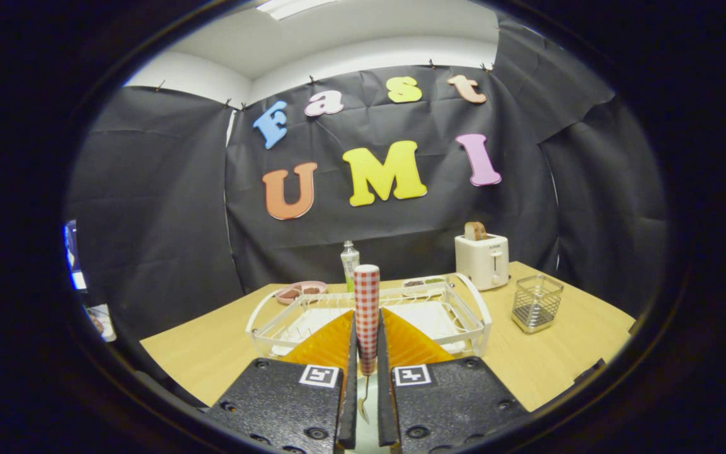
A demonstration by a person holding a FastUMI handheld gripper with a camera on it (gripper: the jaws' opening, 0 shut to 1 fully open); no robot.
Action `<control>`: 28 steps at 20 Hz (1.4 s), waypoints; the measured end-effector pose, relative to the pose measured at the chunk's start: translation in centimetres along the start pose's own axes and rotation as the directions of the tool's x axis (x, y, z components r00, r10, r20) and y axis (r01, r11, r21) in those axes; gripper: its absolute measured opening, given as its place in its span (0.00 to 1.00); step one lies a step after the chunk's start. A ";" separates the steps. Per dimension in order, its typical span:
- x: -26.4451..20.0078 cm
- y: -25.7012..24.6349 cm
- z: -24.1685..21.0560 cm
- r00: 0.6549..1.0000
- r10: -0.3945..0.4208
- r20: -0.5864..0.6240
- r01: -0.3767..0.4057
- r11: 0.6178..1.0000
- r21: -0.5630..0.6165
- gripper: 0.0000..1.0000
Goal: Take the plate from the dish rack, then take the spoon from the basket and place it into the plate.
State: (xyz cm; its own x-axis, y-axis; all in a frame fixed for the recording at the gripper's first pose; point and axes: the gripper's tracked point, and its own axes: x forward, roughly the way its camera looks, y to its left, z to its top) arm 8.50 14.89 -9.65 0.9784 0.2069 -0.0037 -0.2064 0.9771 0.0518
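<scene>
Spoon (367,315) (red-checked handle upright, bowl hanging below) is clamped between both fingers of gripper (367,353). White dish rack (470,315) is seen just beyond fingers, wire basket (536,302) beside it on table (564,359).

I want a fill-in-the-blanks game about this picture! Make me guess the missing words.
1. The tongs are shut on a spoon with a red and white ____ handle.
2. A slice of bread sticks out of the white ____.
3. The wire basket stands on the ____ beside the white dish rack.

Missing words: checked; toaster; table
</scene>
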 end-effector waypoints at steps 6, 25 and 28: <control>0.3 -2.3 -0.9 0.999 -0.028 -0.041 0.029 0.999 0.042 0.21; -8.8 -9.2 5.4 0.986 -0.169 0.001 0.168 0.984 -0.065 1.00; -11.3 -8.8 7.6 0.987 -0.161 0.024 0.162 0.986 -0.043 1.00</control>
State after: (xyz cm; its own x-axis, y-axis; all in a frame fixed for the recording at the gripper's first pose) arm -0.62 3.57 -2.52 0.9989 0.0456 0.0122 -0.0457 0.9989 0.0074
